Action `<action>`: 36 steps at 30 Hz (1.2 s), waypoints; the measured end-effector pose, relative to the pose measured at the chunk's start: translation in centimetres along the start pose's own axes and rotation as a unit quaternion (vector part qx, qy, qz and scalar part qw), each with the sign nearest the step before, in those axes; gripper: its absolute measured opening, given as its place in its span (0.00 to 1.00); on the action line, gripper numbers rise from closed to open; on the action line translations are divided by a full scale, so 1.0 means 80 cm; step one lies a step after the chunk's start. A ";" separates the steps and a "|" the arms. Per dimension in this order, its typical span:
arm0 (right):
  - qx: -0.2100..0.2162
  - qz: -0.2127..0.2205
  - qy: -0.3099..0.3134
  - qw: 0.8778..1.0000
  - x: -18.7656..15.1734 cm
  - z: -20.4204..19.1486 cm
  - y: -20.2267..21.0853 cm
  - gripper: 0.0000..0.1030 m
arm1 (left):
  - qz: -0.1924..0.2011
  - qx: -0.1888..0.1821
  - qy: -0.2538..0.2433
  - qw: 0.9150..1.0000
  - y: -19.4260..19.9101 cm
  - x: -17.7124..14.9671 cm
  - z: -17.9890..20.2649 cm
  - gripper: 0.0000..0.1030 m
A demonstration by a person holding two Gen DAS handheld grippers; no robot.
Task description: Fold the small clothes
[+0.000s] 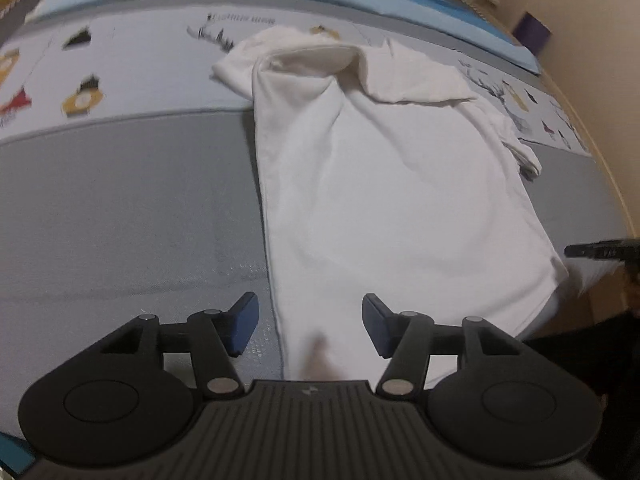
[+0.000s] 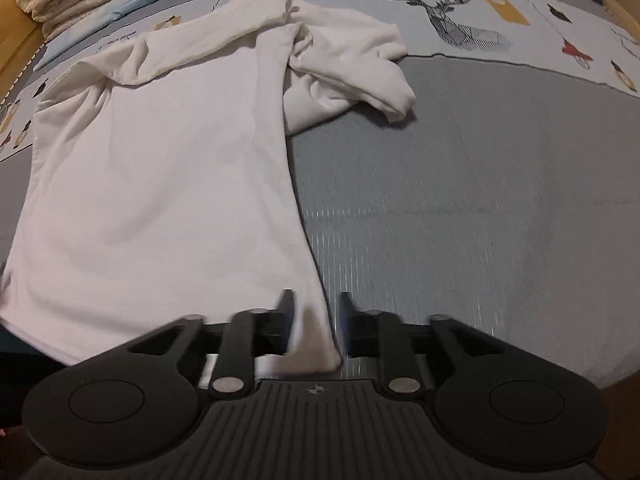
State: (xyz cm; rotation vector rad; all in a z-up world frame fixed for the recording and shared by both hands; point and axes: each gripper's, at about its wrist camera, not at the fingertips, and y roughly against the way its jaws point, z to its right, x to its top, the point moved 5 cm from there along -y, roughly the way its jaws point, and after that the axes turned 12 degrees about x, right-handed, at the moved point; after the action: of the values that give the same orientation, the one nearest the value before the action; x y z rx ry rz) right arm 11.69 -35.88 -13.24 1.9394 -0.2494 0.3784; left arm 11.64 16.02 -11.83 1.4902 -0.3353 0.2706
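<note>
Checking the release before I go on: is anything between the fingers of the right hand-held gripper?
Yes. In the right wrist view, the near corner of the white shirt lies between the right hand-held gripper fingers, which stand apart and do not visibly press it.

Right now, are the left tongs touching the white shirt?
Apart. The left wrist view shows the left tongs open, clear gaps between both pads and the white shirt below.

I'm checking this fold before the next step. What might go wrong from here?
1. The right tongs stand open around the white shirt's near corner; pulling away may drag that corner and undo the fold.
2. The sleeve lies bunched beside the folded edge, so the next fold may come out lumpy.
3. The left tongs are open over the hem and could snag it.
</note>
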 end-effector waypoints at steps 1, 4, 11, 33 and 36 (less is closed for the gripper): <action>-0.004 -0.005 0.002 1.000 0.002 0.002 -0.006 0.29 | -0.011 0.009 -0.004 1.000 -0.008 0.000 0.002 0.61; -0.018 -0.035 0.011 0.999 0.002 0.001 -0.028 0.29 | -0.046 0.042 -0.046 0.997 -0.028 -0.015 0.014 0.59; -0.032 -0.079 0.092 0.992 -0.012 -0.022 -0.051 0.04 | -0.099 0.084 -0.179 0.975 -0.069 -0.055 0.040 0.05; 0.059 0.120 -0.255 0.958 0.102 0.112 -0.012 0.37 | 0.019 0.095 -0.079 0.992 -0.034 0.086 0.076 0.37; 0.070 0.099 -0.285 0.951 0.118 0.108 -0.046 0.38 | 0.026 0.088 -0.089 0.992 -0.040 0.101 0.099 0.37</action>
State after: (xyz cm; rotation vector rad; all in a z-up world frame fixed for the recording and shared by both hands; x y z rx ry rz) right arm 22.98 -42.39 -15.93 2.1363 -0.8161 -0.0500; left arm 19.87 7.67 -11.33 1.6849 -0.5044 0.2133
